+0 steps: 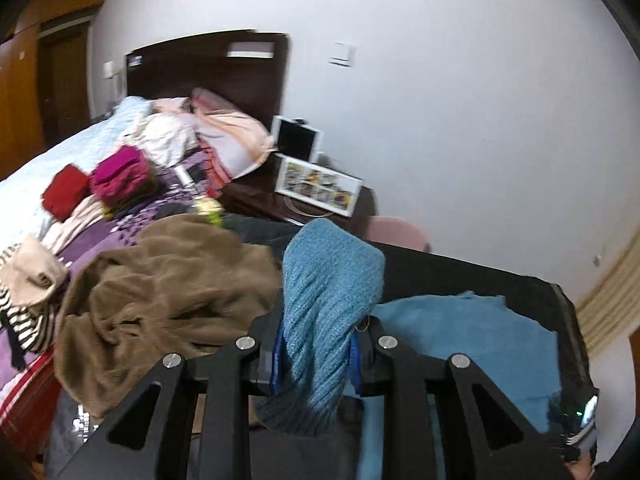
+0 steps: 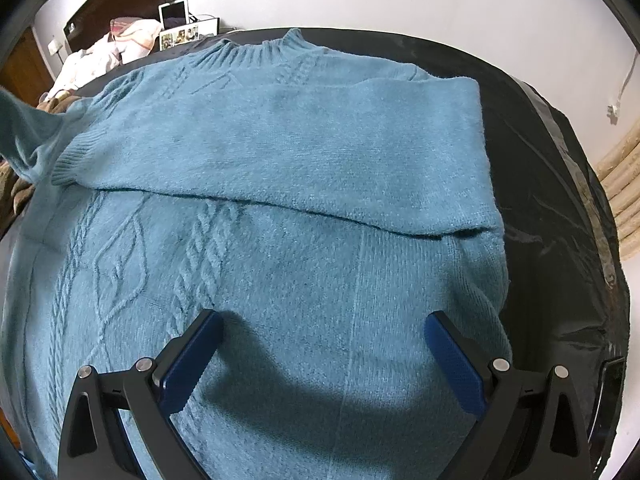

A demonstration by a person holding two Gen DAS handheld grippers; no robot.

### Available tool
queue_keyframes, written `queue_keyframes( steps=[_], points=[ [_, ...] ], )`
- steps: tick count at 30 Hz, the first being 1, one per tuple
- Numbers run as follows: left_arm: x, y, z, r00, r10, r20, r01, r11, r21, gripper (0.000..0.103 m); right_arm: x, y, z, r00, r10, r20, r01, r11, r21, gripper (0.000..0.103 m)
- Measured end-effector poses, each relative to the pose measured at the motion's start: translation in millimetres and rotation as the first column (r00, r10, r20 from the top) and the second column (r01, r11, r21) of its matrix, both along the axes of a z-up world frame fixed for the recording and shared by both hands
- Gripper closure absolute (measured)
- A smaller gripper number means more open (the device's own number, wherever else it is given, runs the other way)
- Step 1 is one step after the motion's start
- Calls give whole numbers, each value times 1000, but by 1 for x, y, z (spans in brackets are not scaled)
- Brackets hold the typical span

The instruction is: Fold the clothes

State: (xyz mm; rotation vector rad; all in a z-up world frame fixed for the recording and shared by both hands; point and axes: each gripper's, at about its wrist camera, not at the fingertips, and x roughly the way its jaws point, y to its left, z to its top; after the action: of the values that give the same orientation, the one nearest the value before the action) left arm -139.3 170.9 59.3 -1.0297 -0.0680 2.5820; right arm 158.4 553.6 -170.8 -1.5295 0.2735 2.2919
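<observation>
- Two grippers are at work over one blue knitted sweater (image 2: 280,184), which lies spread on a black-covered surface (image 2: 552,184).
- Nearest in the right wrist view, the right gripper (image 2: 320,356) hangs over the sweater's lower body with its jaws spread wide and nothing between them; its blue pads (image 2: 188,364) sit just above the knit.
- Past it, toward 12 o'clock, one sleeve (image 2: 280,136) lies folded across the chest, the cuff at 9 o'clock and the ribbed collar (image 2: 256,54) beyond.
- In the left wrist view, the left gripper (image 1: 316,364) has its jaws drawn narrow and clamped on the other sleeve (image 1: 328,304), which stands up between the pads, lifted off the surface.
- At 3 o'clock of that sleeve, the rest of the sweater lies flat on the black cover.
- At 9 o'clock, a brown fleece garment (image 1: 160,300) is heaped beside the surface.
- Farther off, at 10 o'clock, a bed (image 1: 80,140) carries folded red and magenta clothes (image 1: 116,180) and pillows.
- At 12 o'clock, a photo frame (image 1: 320,188) leans on a dark nightstand against the white wall.
</observation>
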Motion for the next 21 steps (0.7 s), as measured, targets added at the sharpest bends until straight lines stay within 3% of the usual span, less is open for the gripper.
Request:
queue_keyframes(
  steps=[6, 13, 15, 18, 21],
  points=[
    [17, 82, -4, 989, -147, 27, 146, 989, 9, 76, 1, 6, -4, 1000, 4, -20, -4, 1000, 6, 1],
    [41, 186, -35, 942, -318, 110, 322, 946, -19, 76, 2, 15, -4, 999, 34, -37, -34, 999, 6, 1],
    [45, 207, -47, 928, -347, 136, 353, 935, -26, 76, -16, 7, -10, 998, 43, -42, -43, 999, 7, 1],
    [48, 230, -62, 914, -368, 171, 379, 925, -34, 76, -4, -3, -6, 998, 46, -49, -46, 999, 9, 1],
    [47, 249, -77, 904, -377, 202, 393, 919, -45, 76, -30, -5, -15, 998, 43, -52, -43, 999, 10, 1]
  ],
)
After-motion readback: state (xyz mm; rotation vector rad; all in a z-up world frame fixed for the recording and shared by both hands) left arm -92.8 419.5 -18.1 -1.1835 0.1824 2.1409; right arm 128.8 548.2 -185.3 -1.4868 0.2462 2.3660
